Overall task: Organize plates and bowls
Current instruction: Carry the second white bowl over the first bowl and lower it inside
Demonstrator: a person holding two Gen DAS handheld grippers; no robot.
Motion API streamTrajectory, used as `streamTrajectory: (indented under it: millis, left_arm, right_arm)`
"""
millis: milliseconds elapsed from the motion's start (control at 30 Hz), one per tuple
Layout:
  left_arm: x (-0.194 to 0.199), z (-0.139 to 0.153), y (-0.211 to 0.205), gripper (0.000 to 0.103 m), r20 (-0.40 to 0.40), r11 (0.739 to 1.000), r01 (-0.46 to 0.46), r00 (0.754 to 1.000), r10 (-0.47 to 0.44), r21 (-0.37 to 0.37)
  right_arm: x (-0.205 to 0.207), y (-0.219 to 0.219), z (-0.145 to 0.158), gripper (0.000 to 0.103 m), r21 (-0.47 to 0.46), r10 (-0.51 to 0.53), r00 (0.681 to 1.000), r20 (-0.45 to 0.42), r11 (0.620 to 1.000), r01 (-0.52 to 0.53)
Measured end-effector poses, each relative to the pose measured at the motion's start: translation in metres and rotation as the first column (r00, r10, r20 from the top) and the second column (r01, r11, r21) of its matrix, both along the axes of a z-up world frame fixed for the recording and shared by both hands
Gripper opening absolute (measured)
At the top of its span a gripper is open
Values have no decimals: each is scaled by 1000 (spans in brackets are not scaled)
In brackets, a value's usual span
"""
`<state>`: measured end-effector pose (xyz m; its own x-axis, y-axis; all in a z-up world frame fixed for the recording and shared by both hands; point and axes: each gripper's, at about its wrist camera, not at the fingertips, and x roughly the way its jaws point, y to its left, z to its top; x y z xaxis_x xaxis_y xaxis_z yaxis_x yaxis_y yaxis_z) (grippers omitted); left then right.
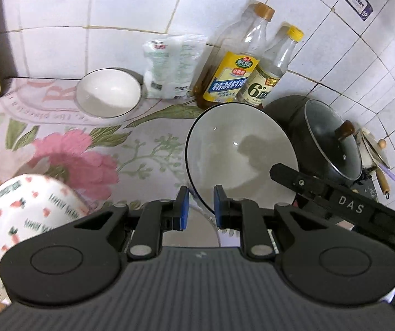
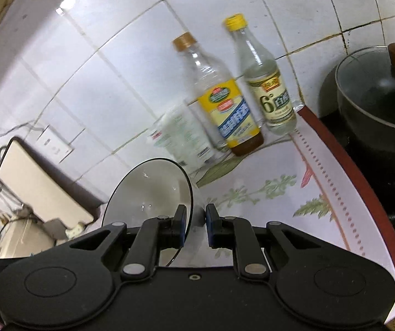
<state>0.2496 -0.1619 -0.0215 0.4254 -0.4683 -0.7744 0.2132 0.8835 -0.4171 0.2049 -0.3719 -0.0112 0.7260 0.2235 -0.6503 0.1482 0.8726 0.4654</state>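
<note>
Left claw (image 1: pixel 200 207) and right claw (image 2: pixel 195 222) pinching grey bowl's (image 1: pixel 238 149) opposite rims

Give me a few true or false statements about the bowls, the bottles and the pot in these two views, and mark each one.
1. Both grippers clamp the rim of the same big bowl. True: left gripper and right gripper each have shut jaws on it.
2. The small white bowl holds soup. False: it is empty.
3. The pot has a glass lid with a brown knob. True.
4. Both bottles have red caps. False: one cap is brown, one yellow.
5. The patterned bowl is stacked inside the big bowl. False: it sits apart, at the lower left.
</note>
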Motion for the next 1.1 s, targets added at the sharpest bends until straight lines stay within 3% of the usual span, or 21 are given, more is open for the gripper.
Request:
streamTrajectory:
  millis: [267,400,533,1100]
  left_arm:
    - [-34,-15,22,17,4,999,-19,1000,19,46]
    - [-47,-26,19,17,25,990,-24,999,20,137]
    - [-52,-40,19,17,10,985,-25,1000,24,174]
    - [-42,-77,8,16,-82,982,29,997,-14,185]
  right_arm:
    - [-30,25,-19,18,9,41,997,-58,999,-41]
    - [-36,42,-30,19,-31,89,992,-94,995,-93]
    - [-39,51,-41,19,-67,101,987,-123,992,-110]
    - [-37,72,-61,18,-304,145,975,-169,933,-191]
